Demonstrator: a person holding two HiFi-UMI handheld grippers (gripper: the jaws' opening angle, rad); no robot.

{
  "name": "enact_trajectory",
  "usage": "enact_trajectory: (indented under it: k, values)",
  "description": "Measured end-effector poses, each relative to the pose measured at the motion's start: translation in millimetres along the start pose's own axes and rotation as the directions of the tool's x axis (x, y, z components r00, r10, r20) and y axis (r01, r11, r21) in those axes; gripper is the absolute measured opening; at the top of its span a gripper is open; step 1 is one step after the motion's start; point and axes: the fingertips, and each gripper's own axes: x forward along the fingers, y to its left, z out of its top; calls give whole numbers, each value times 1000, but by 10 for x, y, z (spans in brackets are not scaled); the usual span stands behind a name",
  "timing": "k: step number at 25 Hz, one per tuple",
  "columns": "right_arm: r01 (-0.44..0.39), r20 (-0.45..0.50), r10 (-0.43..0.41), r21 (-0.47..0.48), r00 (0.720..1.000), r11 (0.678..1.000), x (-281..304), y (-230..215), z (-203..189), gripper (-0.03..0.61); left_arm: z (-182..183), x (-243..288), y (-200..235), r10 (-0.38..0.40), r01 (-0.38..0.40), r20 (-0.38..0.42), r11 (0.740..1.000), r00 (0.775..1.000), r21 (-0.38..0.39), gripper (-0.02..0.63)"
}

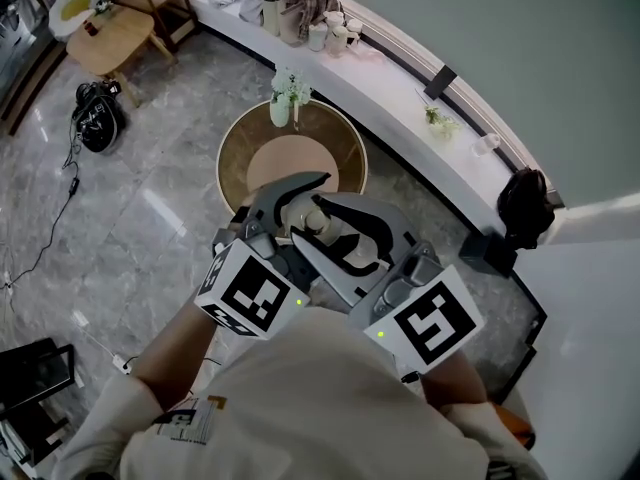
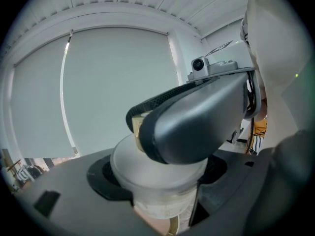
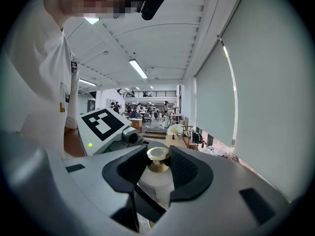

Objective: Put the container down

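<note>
A white container [image 1: 318,222] with a gold knob on its lid hangs in the air between both grippers, over a round wooden table [image 1: 235,158]. My left gripper [image 1: 298,208] is shut on the container's frosted body [image 2: 162,178], just under the lid. My right gripper [image 3: 158,162] is shut on the gold knob [image 3: 157,154], with the white body [image 3: 155,188] below its jaws. In the left gripper view the right gripper's grey jaw crosses in front and hides most of the knob.
A small vase of flowers [image 1: 284,98] stands at the table's far edge. A curved white counter [image 1: 400,88] with cups and clutter runs behind it. A wooden chair [image 1: 110,33] and a black bag [image 1: 98,116] sit on the marble floor at the left.
</note>
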Motion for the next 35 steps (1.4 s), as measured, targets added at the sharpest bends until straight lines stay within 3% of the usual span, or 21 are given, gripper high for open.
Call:
enact_trajectory:
  k: [19,29,35]
  values:
    - [10,-8,-9,48,1000,999,-339,-754,-301,141,78,844,78,8,-9,-15,999,1000,-40,347]
    - [5,-30,-4,36,1000,999,-275,-965,-696,141,-212,1149,158,23,-23,0,1000,1000,3,347]
    - [-5,-28,6,36,1000,999,-179,-1076,-1111,143,-596,1376,195,58,-58,-21,998,998,29,347]
